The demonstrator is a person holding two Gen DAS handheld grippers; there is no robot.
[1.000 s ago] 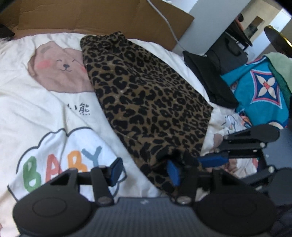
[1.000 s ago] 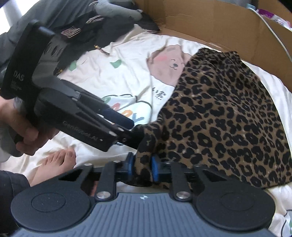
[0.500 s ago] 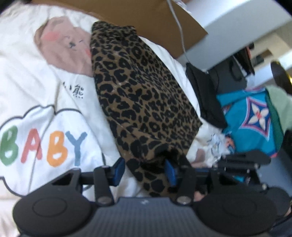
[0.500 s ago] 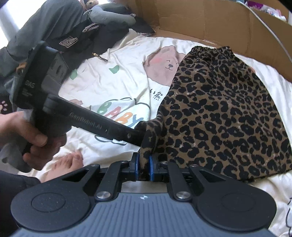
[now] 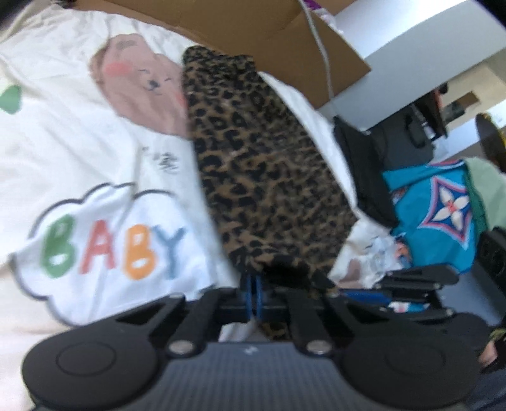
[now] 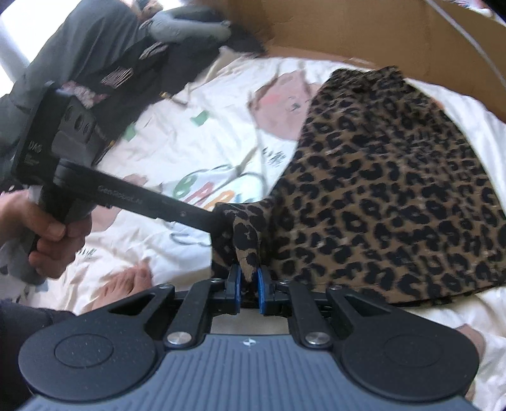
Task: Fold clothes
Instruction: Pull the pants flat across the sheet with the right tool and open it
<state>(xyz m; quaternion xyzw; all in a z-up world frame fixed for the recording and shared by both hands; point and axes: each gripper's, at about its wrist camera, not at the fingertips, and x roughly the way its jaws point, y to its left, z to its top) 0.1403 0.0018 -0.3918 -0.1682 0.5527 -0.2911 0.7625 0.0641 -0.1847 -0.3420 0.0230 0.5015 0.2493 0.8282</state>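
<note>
— From the left wrist view, where was the leopard-print garment [image 5: 265, 164]?

— It lay on the cream bedsheet [image 5: 63, 151], just right of the printed bear [image 5: 142, 85], its long axis running from the left gripper [image 5: 253, 295] away toward the cardboard [image 5: 253, 22]. The near corner was bunched at the blue pads, which had come together on it, so the left one was clamped on the cloth. The right gripper [image 5: 363, 294] sat just right of that same corner.

— Anything around it?

— A black cloth [image 5: 363, 170] and a turquoise patterned one [image 5: 442, 205] lay right of the garment, apart from it. Nothing lay on top.

— And the right wrist view?

— The right gripper [image 6: 249, 281] pinched a raised fold of the garment [image 6: 395, 196]. The left gripper [image 6: 218, 221], held in a hand [image 6: 47, 234], bit the same corner, touching it. I'd say both were equally near, so the lift toward the far end looked unobstructed. Dark clothes [image 6: 110, 57] lay far left of the bear, and bare toes [image 6: 126, 281] showed near the grippers.
</note>
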